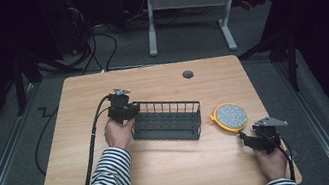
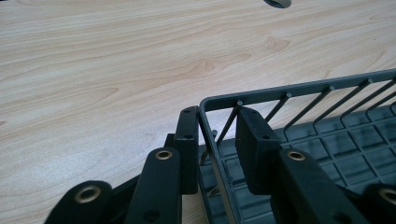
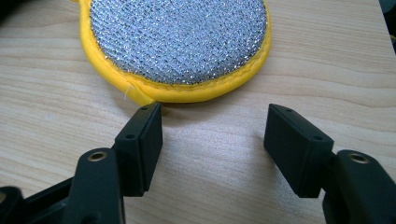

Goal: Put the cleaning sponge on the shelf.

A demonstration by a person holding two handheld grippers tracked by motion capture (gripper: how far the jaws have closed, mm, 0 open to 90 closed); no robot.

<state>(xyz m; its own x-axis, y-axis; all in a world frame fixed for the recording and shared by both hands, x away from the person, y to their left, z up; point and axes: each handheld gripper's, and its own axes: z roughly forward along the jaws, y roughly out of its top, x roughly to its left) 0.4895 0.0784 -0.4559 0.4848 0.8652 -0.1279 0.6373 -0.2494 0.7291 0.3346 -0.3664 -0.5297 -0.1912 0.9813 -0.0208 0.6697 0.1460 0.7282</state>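
A dark grey wire dish rack [image 1: 167,103] stands in the middle of the wooden table. My left gripper [image 1: 128,113] is at its left end. In the left gripper view the jaws straddle the rack's end wall near the corner [image 2: 299,88], one pad outside and one inside, and my left gripper [image 2: 218,116] is shut on that wall. A round scouring pad [image 1: 229,117] with a silver mesh face and yellow rim lies right of the rack. My right gripper [image 1: 246,137] rests on the table just short of it, open, with the scouring pad [image 3: 177,42] ahead of my right gripper [image 3: 215,112].
A round cable hole [image 1: 188,74] sits in the table's far middle. The left gripper's cable [image 1: 91,145] trails off the table's near edge. Beyond the table stand a white desk frame [image 1: 185,3] and floor cables.
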